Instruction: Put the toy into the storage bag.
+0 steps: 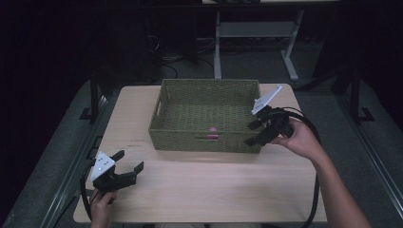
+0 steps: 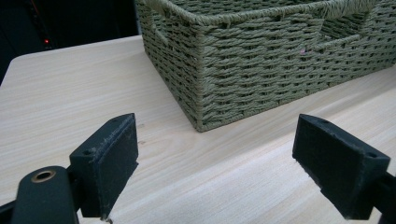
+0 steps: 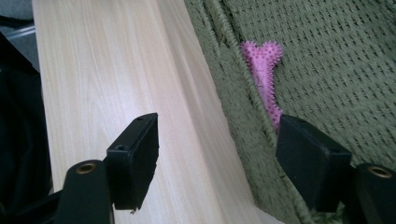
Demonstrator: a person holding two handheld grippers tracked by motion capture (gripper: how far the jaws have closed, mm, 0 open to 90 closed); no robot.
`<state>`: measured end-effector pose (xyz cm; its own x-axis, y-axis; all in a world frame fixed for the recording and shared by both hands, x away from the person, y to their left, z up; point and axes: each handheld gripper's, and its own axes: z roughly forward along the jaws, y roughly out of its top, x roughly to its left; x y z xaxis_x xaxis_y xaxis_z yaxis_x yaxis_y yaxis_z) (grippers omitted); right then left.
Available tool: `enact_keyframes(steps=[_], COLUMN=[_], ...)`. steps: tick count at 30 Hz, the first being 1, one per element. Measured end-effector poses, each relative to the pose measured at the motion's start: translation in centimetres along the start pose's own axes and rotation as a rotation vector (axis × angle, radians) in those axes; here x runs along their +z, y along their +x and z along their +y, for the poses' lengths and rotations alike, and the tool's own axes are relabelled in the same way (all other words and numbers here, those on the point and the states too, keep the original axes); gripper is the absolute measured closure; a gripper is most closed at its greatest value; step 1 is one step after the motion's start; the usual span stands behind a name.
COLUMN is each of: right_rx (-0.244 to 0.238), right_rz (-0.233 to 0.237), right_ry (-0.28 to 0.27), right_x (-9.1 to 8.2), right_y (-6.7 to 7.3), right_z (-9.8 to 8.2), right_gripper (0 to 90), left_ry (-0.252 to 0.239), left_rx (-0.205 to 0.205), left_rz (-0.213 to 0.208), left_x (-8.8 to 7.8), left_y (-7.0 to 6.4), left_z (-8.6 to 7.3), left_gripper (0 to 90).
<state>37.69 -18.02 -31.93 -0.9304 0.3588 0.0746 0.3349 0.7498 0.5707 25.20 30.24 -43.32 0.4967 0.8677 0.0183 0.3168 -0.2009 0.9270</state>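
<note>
The pale wood-grain worktop (image 2: pixel 70 88) looks smooth and matt. The olive-green rectangular woven basket (image 2: pixel 261 65) is rough, of twisted cord-like strands. Inside it lies a pink bone-shaped toy (image 3: pixel 262 70), rubbery-looking and covered in small nubs. The jaws are matt black with finely grainy faces.

A green woven basket (image 1: pixel 190 97) sits upright on the tabletop (image 1: pixel 199 185). A pink, spiky, bone-shaped toy (image 3: pixel 263 70) lies inside, against its near wall.
</note>
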Motion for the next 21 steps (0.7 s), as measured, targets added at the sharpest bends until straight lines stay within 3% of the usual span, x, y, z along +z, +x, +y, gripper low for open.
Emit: enact_keyframes(steps=[21], right_rx=[0.050], right_rz=[0.004], right_ry=[0.008], right_x=[1.3], right_y=[0.7], right_z=[-3.1], right_gripper=[28.0], left_ry=[0.001], left_rx=[0.002], left_rz=[0.003], left_x=[-0.1], left_y=[0.0], left_z=[0.0], left_gripper=[13.9])
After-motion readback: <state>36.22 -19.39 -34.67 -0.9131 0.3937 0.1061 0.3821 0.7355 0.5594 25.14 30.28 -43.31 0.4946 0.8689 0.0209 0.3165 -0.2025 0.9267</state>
